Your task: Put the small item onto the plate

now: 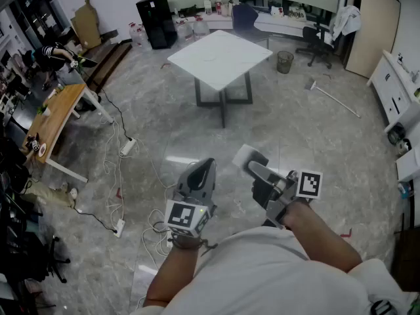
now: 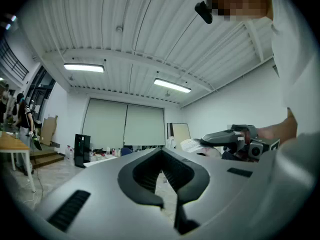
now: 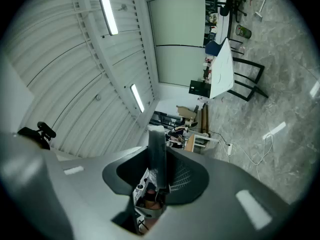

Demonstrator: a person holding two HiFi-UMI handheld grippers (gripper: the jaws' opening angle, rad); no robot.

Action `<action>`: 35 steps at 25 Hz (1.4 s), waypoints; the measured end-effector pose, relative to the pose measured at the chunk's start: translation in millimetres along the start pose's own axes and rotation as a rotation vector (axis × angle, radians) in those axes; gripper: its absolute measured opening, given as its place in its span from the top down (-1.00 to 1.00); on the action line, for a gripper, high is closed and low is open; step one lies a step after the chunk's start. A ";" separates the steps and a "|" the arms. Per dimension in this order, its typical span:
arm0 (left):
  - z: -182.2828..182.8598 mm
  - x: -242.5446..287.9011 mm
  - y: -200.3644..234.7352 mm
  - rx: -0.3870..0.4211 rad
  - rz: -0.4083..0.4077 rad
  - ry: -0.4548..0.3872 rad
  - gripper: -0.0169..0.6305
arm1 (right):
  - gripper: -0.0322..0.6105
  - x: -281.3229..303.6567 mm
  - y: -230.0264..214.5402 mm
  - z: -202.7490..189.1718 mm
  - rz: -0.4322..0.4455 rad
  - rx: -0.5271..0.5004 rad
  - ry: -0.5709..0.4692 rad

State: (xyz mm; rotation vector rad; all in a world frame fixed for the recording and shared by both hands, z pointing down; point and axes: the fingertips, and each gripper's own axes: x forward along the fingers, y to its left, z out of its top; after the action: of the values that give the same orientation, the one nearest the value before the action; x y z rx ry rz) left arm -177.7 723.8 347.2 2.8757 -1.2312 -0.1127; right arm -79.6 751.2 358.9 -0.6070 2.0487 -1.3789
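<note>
I stand on the grey stone floor, well short of the white table (image 1: 220, 56). My right gripper (image 1: 254, 167) is shut on a thin white flat thing that looks like a plate (image 1: 245, 155). In the right gripper view the plate (image 3: 158, 156) stands edge-on between the jaws of that gripper (image 3: 157, 134). The left gripper view shows the right gripper (image 2: 226, 136) from the side, with the plate (image 2: 192, 145) sticking out of it. My left gripper (image 1: 204, 170) (image 2: 162, 157) points forward, shut and holding nothing. No small item shows in any view.
A wooden desk (image 1: 56, 113) stands at the left, with cables and power strips (image 1: 125, 148) trailing over the floor beside it. Beyond the table are a bin (image 1: 285, 61), an office chair (image 1: 318, 41) and a broom (image 1: 333, 96). White cabinets (image 1: 397, 87) line the right wall.
</note>
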 end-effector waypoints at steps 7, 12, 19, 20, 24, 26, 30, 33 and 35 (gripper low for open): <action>5.9 -1.7 2.1 -0.009 0.008 -0.015 0.93 | 0.58 0.3 1.5 -1.2 -0.021 -0.015 -0.012; 5.4 3.2 10.8 -0.014 0.019 -0.015 0.93 | 0.58 5.9 -0.8 5.5 -0.020 -0.004 -0.032; 3.1 24.8 18.4 -0.010 0.033 0.002 0.93 | 0.58 17.8 -11.8 23.5 -0.028 0.008 -0.009; 0.5 31.7 21.9 -0.013 0.033 0.009 0.93 | 0.58 21.6 -15.7 28.8 -0.028 0.011 -0.004; -4.7 69.2 37.2 -0.015 0.048 0.025 0.93 | 0.58 35.7 -33.7 61.9 -0.026 0.025 0.009; -2.9 89.4 43.2 -0.001 0.064 0.020 0.93 | 0.58 40.6 -43.2 82.4 -0.024 0.028 0.017; -3.9 134.2 58.1 0.009 0.093 0.018 0.93 | 0.58 55.3 -58.1 126.2 -0.007 0.032 0.034; -7.8 173.4 68.3 -0.001 0.107 0.022 0.93 | 0.58 65.8 -69.7 163.7 0.006 0.038 0.045; -9.8 204.5 70.4 -0.003 0.116 0.021 0.93 | 0.58 68.2 -78.7 193.6 0.009 0.042 0.052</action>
State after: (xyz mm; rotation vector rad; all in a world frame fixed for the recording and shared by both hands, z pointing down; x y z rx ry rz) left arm -87.2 527.1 347.2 2.7868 -1.3890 -0.0830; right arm 8.5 549.8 361.5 -0.5484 2.0555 -1.4428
